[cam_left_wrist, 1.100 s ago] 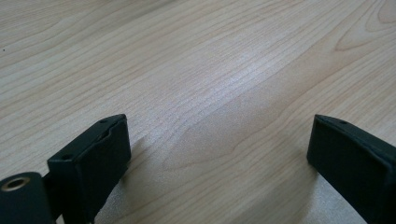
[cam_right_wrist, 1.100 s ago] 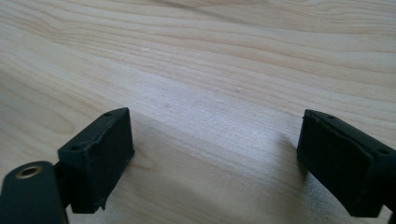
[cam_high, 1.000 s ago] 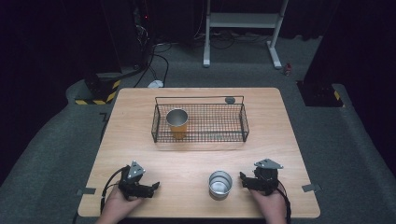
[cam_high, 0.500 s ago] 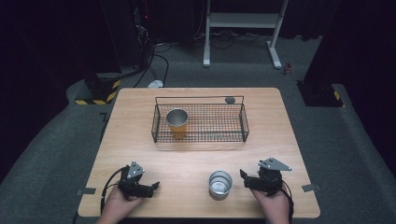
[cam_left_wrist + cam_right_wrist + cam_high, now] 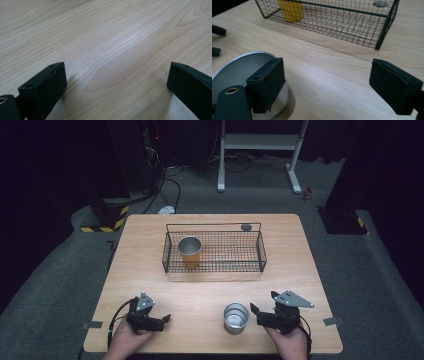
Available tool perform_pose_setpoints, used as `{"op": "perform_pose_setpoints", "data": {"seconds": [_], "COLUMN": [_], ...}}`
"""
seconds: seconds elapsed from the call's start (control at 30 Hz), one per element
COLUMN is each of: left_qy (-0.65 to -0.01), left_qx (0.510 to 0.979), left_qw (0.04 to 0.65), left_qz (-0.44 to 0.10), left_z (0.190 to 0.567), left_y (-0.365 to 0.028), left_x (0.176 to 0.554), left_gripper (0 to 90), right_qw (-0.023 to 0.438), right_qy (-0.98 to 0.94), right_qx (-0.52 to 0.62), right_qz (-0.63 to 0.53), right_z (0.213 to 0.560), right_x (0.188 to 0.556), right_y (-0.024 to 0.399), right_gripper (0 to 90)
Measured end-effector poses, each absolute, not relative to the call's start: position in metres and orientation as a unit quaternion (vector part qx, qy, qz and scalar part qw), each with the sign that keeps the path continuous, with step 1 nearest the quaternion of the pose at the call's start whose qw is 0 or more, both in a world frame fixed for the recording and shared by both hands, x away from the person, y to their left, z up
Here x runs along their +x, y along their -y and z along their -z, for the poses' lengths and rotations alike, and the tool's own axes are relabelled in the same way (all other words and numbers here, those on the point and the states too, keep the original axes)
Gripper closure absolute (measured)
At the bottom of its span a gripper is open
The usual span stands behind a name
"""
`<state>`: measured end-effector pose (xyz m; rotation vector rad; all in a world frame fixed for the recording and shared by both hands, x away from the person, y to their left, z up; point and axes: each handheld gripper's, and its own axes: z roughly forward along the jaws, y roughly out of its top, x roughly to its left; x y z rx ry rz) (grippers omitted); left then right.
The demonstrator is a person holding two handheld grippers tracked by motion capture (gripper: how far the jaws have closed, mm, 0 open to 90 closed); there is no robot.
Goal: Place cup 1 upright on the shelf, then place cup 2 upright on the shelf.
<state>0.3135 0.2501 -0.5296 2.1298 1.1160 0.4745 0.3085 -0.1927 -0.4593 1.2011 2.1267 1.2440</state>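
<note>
right claw: jaws apart, empty, just right of steel cup | left claw: jaws apart over bare table | yellow cup: in wire basket

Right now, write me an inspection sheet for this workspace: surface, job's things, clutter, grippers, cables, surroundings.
Surface: wooden table, bare light wood.
Job's things: wire basket toward the far edge with a yellow cup upright in its left end; silver cup upright on the table near the right gripper.
Clutter: small grey disc behind the basket.
Grippers: left gripper open, over bare wood; right gripper open, beside the silver cup.
Cables: one trailing from each gripper; black cables on the floor beyond.
Surroundings: grey carpet, white frame, hazard-striped block.
</note>
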Motion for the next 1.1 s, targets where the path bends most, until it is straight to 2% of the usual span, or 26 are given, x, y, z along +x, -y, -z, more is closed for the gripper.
{"op": "perform_pose_setpoints", "data": {"seconds": [0.47, 1.1], "left_qy": [-0.429, -0.428], "left_qx": [0.817, 0.818], "left_qw": [0.338, 0.339], "left_qz": [-0.182, -0.182], "left_z": [0.530, 0.530], "left_y": [-0.250, -0.250], "left_x": [0.314, 0.313], "left_gripper": [3.0, 2.9], "right_qw": [0.179, 0.158], "right_qy": [-0.772, -0.798], "right_qx": [0.379, 0.349], "right_qz": [-0.479, -0.466], "right_z": [0.444, 0.461], "right_x": [0.288, 0.278], "right_y": [0.161, 0.133], "right_gripper": [12.2, 8.8]}}
